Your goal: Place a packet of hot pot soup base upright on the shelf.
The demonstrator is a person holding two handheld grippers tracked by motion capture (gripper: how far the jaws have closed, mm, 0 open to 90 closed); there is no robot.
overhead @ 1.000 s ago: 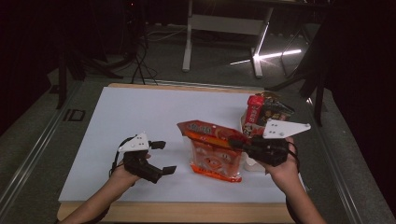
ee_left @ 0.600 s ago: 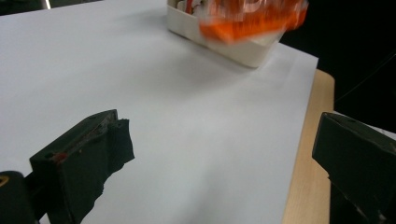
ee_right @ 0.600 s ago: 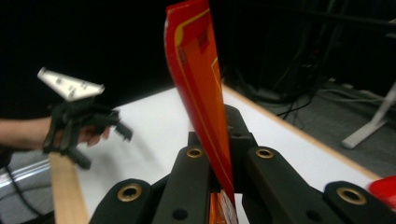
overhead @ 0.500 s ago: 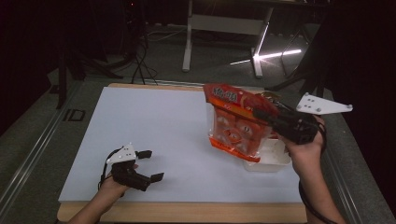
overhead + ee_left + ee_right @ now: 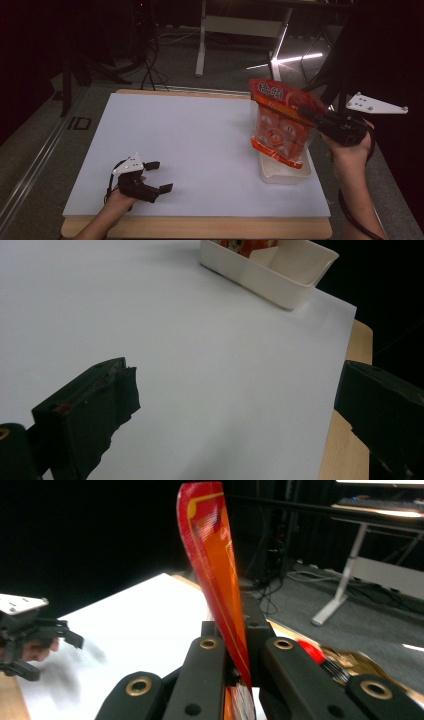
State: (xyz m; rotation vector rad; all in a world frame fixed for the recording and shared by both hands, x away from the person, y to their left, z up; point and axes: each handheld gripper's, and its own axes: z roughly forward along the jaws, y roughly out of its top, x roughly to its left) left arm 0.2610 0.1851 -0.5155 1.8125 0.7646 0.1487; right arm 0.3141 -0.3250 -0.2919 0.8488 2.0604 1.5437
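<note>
On the near left of the white sheet (image 5: 200, 145) the left gripper (image 5: 159, 176) sits low over the bare surface with its jaws spread wide and nothing between them; from its own camera the two black jaws frame plain white paper, with the white tray (image 5: 280, 277) far off at the sheet's corner. Moving right, that tray (image 5: 285, 172) lies near the right edge, and above it hangs the orange snack bag (image 5: 280, 125), its lower edge dipping to the tray's rim or just inside it. Furthest right, the right gripper (image 5: 306, 113) has its jaws clamped together on the bag's upper right edge; in its own view the bag (image 5: 215, 570) stands edge-on as a thin red and orange sheet pinched between the pads. The bag looks light, soft and crinkly, a glossy film that could slip and whose contents might crush, so the flat sealed rim is the sensible place to grip, as here. Its long axis runs roughly upright, printed top pointing up and leaning slightly left, the bottom seam towards the tray.
</note>
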